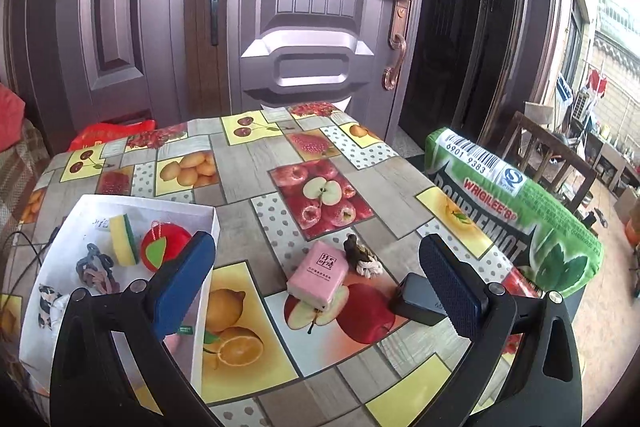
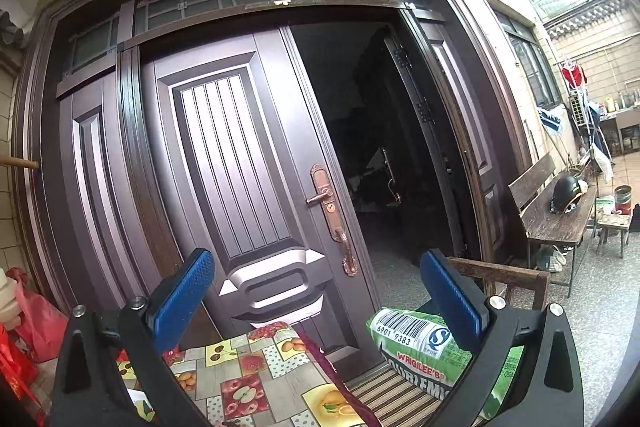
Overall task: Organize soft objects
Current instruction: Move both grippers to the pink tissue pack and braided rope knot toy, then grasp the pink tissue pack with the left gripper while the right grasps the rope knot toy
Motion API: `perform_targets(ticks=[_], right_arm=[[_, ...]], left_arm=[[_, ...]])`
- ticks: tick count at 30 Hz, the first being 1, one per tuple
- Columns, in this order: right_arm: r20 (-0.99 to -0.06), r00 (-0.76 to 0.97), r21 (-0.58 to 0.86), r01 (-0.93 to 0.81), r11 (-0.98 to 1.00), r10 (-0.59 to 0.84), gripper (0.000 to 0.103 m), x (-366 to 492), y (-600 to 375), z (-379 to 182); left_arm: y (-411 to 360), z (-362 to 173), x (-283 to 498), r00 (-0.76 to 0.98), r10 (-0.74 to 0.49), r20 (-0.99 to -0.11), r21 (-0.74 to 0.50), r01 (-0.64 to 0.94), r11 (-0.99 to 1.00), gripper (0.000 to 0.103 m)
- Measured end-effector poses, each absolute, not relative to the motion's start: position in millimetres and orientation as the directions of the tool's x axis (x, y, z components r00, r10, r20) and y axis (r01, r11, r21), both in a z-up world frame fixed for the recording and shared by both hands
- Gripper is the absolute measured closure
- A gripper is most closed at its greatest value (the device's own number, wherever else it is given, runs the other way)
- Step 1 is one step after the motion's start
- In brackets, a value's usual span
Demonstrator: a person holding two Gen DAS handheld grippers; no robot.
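In the left wrist view my left gripper (image 1: 318, 281) is open and empty above the fruit-print table (image 1: 248, 171). A pink tissue pack (image 1: 317, 275) lies between its fingers, with a small knotted rope toy (image 1: 362, 255) just behind it. A white box (image 1: 206, 291) at the left holds a yellow-green sponge (image 1: 124, 243), a red plush apple (image 1: 164, 245) and a braided hair tie (image 1: 96, 269). A big green gum-pack pillow (image 1: 516, 207) lies at the right. My right gripper (image 2: 316, 301) is open and empty, raised above the table edge; the pillow (image 2: 424, 351) lies under its right finger.
A black box-shaped device (image 1: 416, 297) lies by the left gripper's right finger. A brown door (image 1: 304, 11) stands behind the table. A wooden chair (image 2: 500, 279) holds the pillow. A bench (image 2: 556, 215) stands at the far right. Red bags (image 2: 24, 323) sit at the left.
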State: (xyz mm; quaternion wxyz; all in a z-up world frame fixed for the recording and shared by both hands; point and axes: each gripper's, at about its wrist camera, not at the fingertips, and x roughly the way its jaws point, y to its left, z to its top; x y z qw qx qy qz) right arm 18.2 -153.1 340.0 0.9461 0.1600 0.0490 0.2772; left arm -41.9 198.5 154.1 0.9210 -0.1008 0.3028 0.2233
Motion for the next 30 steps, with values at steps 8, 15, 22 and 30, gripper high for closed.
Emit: perform_targets(ticks=[8,15,22,30], right_arm=[[-0.033,0.835,0.353,-0.505,0.788,0.549,0.0,15,-161,306],[-0.173,0.81,0.387,-0.467,0.795,0.56,0.0,57,-165,289],[-0.22,0.776,0.374,-0.493,0.786,0.592,0.0,72,-155,273],[-0.286,0.732,0.354,-0.519,0.778,0.618,0.0,68,-124,265]], left_arm=[[210,83,-20,0.616,0.292,-0.732,0.08,-0.348,0.934,0.0],[209,56,-2,0.568,0.254,-0.783,0.111,-0.274,0.955,0.0],[212,34,34,0.559,0.296,-0.775,0.189,-0.242,0.952,0.0],[220,20,61,0.464,0.268,-0.844,0.161,-0.257,0.953,0.053]])
